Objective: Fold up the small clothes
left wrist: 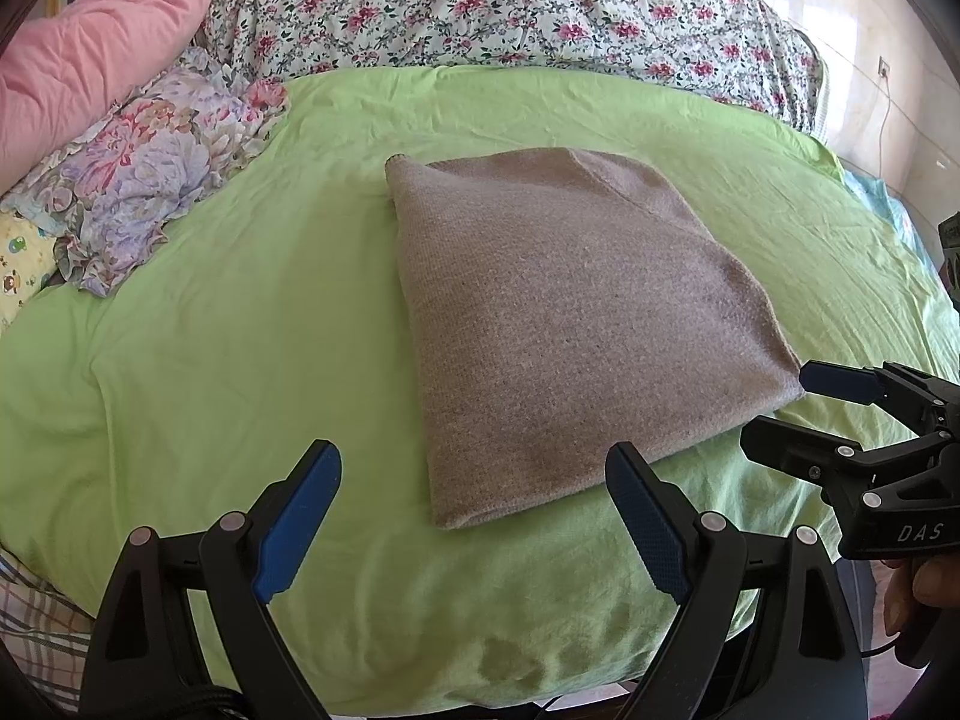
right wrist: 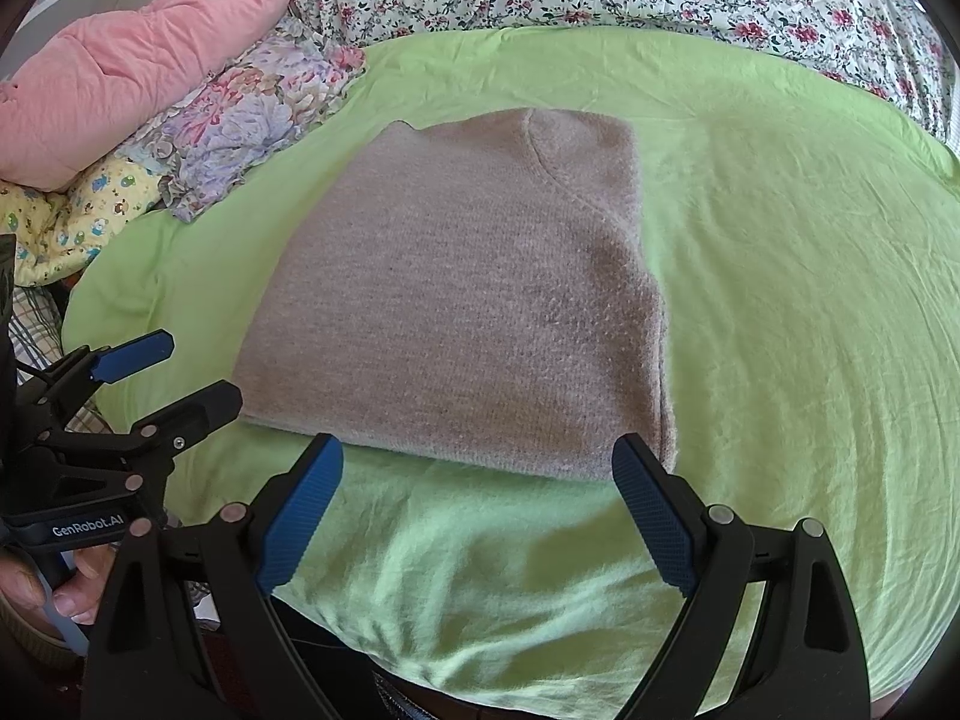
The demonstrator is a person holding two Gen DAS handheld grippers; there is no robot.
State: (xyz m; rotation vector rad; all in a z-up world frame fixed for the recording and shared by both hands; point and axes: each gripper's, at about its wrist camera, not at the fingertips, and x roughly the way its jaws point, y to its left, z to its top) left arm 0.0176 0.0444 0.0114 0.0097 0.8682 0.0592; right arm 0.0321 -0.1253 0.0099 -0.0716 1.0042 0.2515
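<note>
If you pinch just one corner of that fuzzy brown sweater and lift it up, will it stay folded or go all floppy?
Probably floppy. The sweater is soft knit lying in loose folded layers on the green sheet, so lifting one corner would likely let the layers slide open and hang. Its fuzzy surface should grip well rather than slip. It looks thick, so perhaps slightly heavy for cloth.

You have one folded grey sweater (left wrist: 576,324) on one green sheet (left wrist: 252,324). Count two grippers, left (left wrist: 474,516) and right (right wrist: 480,510), each with two blue pads. Behind: one pink quilt (left wrist: 102,42), one floral duvet (left wrist: 480,6), one ruffled pillow (left wrist: 150,168).
</note>
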